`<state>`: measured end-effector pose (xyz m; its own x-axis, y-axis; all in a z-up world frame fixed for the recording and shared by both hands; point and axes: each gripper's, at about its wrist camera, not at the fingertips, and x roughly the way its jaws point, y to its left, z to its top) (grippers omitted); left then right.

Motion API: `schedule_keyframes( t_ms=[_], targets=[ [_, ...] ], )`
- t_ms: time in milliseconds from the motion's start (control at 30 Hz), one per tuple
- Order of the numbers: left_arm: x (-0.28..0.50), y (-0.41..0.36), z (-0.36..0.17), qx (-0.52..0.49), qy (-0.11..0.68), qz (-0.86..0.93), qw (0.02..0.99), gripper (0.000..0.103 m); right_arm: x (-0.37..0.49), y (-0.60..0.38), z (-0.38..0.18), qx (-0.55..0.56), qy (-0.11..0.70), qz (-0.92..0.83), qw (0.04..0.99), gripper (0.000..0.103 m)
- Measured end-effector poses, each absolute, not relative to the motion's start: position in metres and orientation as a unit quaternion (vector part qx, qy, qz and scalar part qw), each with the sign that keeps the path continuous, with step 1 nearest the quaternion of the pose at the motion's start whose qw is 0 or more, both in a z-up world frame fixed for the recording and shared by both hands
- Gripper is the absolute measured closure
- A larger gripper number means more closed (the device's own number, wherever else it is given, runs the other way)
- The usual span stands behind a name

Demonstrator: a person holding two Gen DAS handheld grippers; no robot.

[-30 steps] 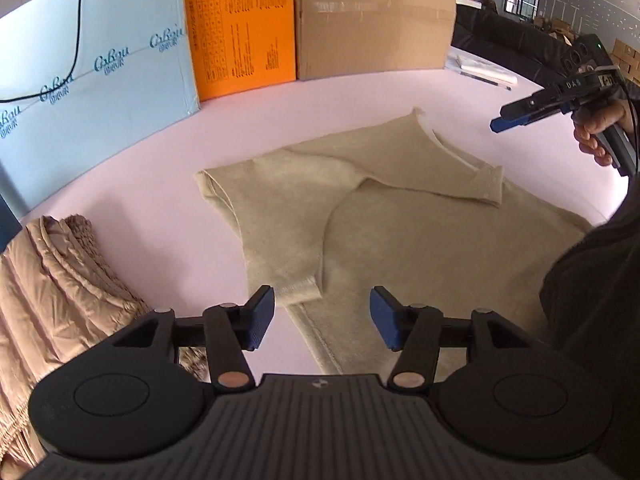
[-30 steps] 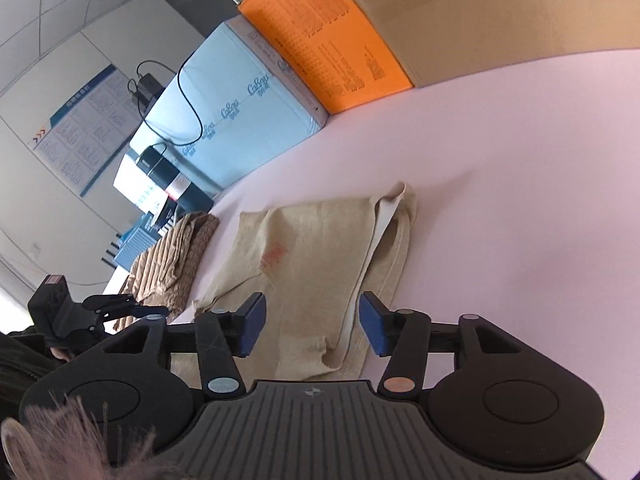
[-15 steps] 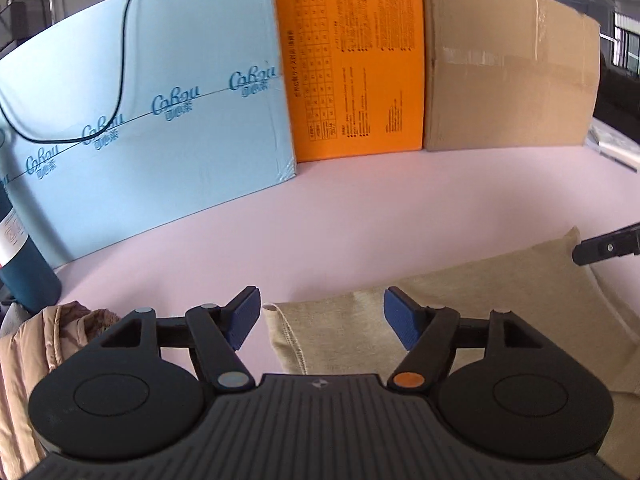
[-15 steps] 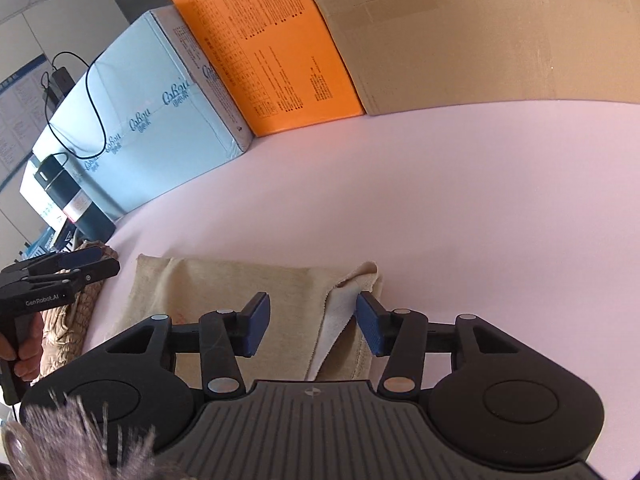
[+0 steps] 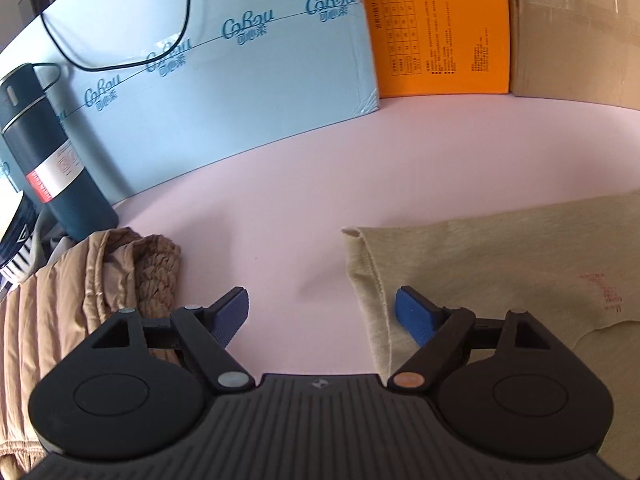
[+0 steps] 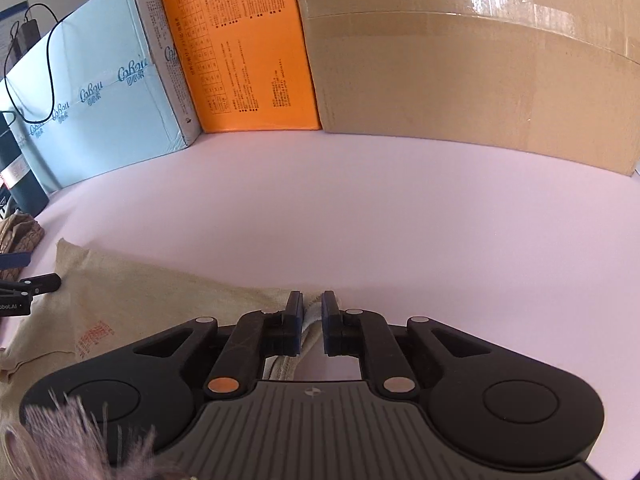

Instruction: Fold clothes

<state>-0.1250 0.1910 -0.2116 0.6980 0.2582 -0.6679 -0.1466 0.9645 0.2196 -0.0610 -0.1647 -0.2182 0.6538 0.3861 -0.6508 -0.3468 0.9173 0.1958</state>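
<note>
A beige garment lies flat on the pink table, with a faint red print on it. My left gripper hovers low over its left hemmed edge. Its jaws are opening wide; the hem lies between them close to the right pad, and neither pad presses on it. In the right wrist view the same garment stretches off to the left. My right gripper is closing on its right corner, with a fold of cloth pinched between the pads. The left gripper shows at that view's left edge.
A tan quilted jacket with a knitted piece is piled at the left beside a dark teal flask. A light blue box, an orange box and a cardboard box wall off the table's far side.
The left gripper swung to the garment's left hem and spread its jaws wider. The right gripper dropped onto the right corner and closed its jaws on the cloth.
</note>
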Motion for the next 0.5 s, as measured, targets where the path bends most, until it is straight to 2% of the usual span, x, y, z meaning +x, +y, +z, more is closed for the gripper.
schedule_keyframes(
  t_ms=[167, 267, 367, 500],
  targets=[
    [-0.161, 0.191, -0.2, 0.055, 0.354, 0.087, 0.93, 0.023, -0.095, -0.176, -0.2, 0.012, 0.331, 0.198, 0.923, 0.081],
    [-0.189, 0.185, -0.195, 0.04, 0.332, 0.052, 0.941, 0.023, -0.126, -0.182, -0.195, 0.048, 0.325, 0.273, 0.904, 0.079],
    [-0.209, 0.178, -0.195, 0.023, 0.326, 0.017, 0.945, 0.023, -0.155, -0.182, -0.197, 0.094, 0.338, 0.339, 0.873, 0.067],
    [-0.216, 0.163, -0.207, 0.052, 0.364, 0.019, 0.93, 0.023, -0.179, -0.174, -0.209, 0.091, 0.369, 0.356, 0.854, 0.067]
  ],
)
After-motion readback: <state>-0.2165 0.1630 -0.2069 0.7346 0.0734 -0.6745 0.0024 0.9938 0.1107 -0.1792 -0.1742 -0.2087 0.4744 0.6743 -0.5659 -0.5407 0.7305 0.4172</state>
